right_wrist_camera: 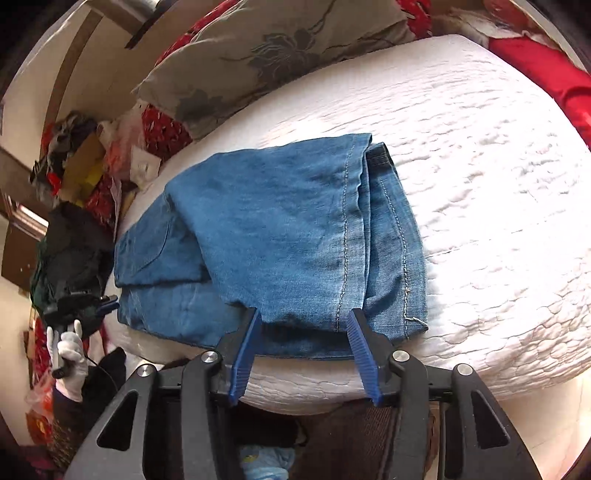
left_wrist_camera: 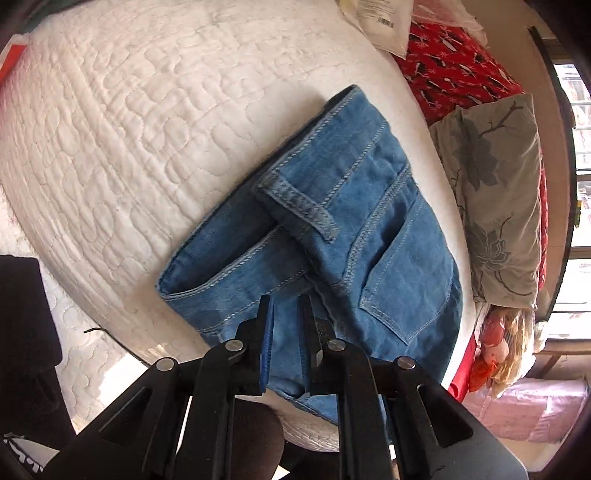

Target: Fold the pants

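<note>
Blue denim pants [left_wrist_camera: 343,236] lie folded on a white quilted mattress [left_wrist_camera: 129,129]. In the left wrist view I see the waistband, a belt loop and a back pocket. My left gripper [left_wrist_camera: 286,306] hovers over the near edge of the pants with a narrow gap between its jaws; nothing is gripped. In the right wrist view the folded legs [right_wrist_camera: 295,236] lie on top, hems to the right. My right gripper [right_wrist_camera: 304,317] is wide open at the near edge of the pants. The left gripper [right_wrist_camera: 107,302] and a white-gloved hand show at the far left.
A grey flowered pillow [left_wrist_camera: 495,192] and red patterned bedding [left_wrist_camera: 454,62] lie along the far side of the mattress [right_wrist_camera: 480,184]. A plastic bag [left_wrist_camera: 376,22] sits at the top. Piled clothes and clutter [right_wrist_camera: 74,166] lie beside the bed. A window [left_wrist_camera: 576,147] is at the right.
</note>
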Motion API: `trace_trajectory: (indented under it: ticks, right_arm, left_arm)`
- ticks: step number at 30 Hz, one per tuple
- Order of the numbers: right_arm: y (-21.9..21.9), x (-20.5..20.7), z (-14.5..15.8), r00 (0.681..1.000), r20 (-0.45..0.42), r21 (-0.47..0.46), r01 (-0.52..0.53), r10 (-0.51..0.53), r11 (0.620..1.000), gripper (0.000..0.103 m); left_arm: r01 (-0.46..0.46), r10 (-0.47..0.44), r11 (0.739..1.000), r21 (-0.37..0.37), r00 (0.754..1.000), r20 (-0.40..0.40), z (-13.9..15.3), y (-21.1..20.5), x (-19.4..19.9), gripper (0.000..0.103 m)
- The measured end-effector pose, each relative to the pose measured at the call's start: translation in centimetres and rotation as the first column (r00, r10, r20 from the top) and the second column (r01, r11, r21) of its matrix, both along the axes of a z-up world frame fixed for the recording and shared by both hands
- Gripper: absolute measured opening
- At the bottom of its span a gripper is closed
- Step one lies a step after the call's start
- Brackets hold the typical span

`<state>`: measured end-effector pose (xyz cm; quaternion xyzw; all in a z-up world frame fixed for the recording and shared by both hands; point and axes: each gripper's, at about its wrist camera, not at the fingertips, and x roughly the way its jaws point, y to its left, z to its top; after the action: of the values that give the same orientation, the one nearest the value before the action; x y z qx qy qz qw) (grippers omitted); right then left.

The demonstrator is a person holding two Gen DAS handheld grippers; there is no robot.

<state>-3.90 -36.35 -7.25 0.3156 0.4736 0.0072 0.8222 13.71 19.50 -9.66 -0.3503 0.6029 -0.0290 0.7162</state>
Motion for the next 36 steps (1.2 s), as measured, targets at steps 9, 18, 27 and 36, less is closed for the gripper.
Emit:
trace_trajectory:
  ticks: [9,18,27,36]
  right_arm:
    - [-3.5,-0.1,-4.4,0.943,-0.127,0.359,0.334,-0.309,0.872,0.052]
    - [-4.1,1.2,-6.3,0.912,-0.183,0.365,0.409,-0.367,0.836,0.056]
    - [-3.4,3.7,-4.4,0.940,0.011,0.425,0.306,-0.342,0.852,0.013]
    - [-3.7,4.1,-2.5,0.942,0.062,0.416,0.276,-0.329,0.866,0.013]
  left_arm:
    - [0.055,-0.054,0.998,0.039,0.998,-0.015,-0.7,-4.6,2.8,0.038]
    - [0.024,-0.022,0.999,0.027,0.998,-0.064,-2.4,-4.6,3.9,0.038]
    - [0.026,-0.025,0.999,0.022,0.999,-0.028,-1.0,-4.4,4.7,0.014]
    - [0.055,-0.055,0.998,0.008,0.996,0.064,1.9,-4.3,3.8,0.009]
